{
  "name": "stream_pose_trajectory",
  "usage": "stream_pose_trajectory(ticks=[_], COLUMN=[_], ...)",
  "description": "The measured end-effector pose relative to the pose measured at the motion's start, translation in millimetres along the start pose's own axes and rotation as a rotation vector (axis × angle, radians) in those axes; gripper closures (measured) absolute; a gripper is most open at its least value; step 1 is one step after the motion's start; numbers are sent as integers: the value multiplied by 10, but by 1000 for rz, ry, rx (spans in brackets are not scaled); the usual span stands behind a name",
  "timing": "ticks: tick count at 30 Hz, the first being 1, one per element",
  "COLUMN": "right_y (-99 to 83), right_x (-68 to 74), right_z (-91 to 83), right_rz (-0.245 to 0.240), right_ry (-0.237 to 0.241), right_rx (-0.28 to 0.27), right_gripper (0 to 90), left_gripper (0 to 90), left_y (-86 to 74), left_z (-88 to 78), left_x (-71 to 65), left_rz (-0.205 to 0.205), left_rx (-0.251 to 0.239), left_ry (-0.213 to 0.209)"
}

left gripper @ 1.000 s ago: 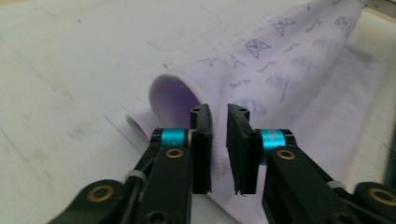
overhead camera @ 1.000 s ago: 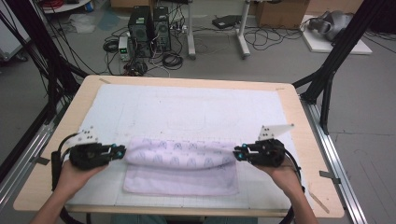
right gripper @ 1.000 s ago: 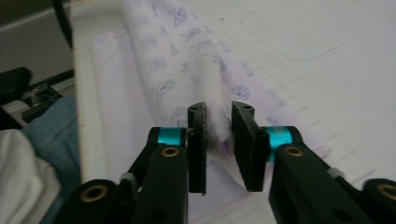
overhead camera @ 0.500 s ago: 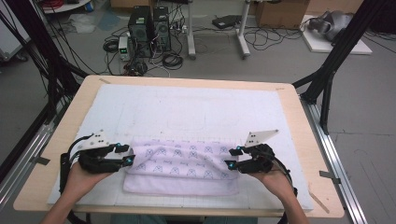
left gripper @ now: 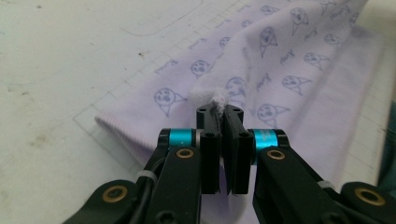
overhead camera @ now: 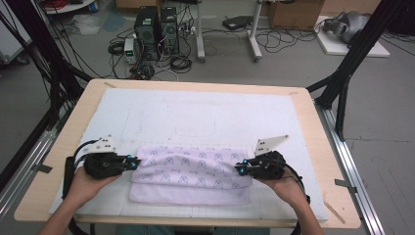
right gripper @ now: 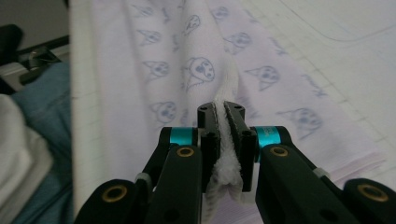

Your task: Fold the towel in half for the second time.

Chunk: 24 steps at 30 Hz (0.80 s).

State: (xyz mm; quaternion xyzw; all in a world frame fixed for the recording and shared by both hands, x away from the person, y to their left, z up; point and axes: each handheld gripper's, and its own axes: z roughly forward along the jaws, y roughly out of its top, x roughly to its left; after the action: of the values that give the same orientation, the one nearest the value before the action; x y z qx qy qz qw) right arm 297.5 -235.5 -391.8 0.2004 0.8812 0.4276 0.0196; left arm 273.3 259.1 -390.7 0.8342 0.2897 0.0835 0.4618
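Towel [overhead camera: 191,178] is lying folded on the near part of the white mat [overhead camera: 195,112], long axis running left to right. Left gripper [overhead camera: 131,162] is pinching the left end of the upper layer; right gripper [overhead camera: 241,169] is pinching the right end. Both jaws have just been closing, cloth between them. The 2 grippers are facing each other, equally near their ends; the free fold is lying toward the near edge.

Camera layout: one overhead, two gripper-mounted.
You view the table [overhead camera: 313,105] from above, facing forward; each gripper camera looks closely along its jaws at the shared towel [overhead camera: 191,174].
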Motion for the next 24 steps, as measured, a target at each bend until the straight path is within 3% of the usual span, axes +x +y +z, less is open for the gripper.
stream_pose_trajectory(ticks=[2,4,7,11,16,20,23,24], right_y=[-49,-123,-174,-168,-253,-399,-479,-495], right_x=[136,229,277,273,314,329,343,348], right_z=[-76,-132,-201,-186,-24,61,114,122], right_rz=[-24,-10,-9,0,-25,-20,-30,-39], right_ry=[38,85,50,30,15,8,14,12], right_rx=[-15,-28,-36,-40,16,64,106,108], right_gripper=[787,691,631,620,616,675,696,696], left_gripper=[826,707,619,591,617,664,662,658], left_y=[-107,-207,-254,-222,-280,-372,-443,-461], left_z=[-145,-263,-326,-202,50,140,193,201], left_x=[-87,-144,-177,-186,-202,-225,-280,-302], left_rz=[-5,-15,-29,-18,-4,4,48,62], left_rx=[-8,-14,-19,-11,28,71,135,134], left_ry=[-33,-44,-28,-24,-26,-21,11,22])
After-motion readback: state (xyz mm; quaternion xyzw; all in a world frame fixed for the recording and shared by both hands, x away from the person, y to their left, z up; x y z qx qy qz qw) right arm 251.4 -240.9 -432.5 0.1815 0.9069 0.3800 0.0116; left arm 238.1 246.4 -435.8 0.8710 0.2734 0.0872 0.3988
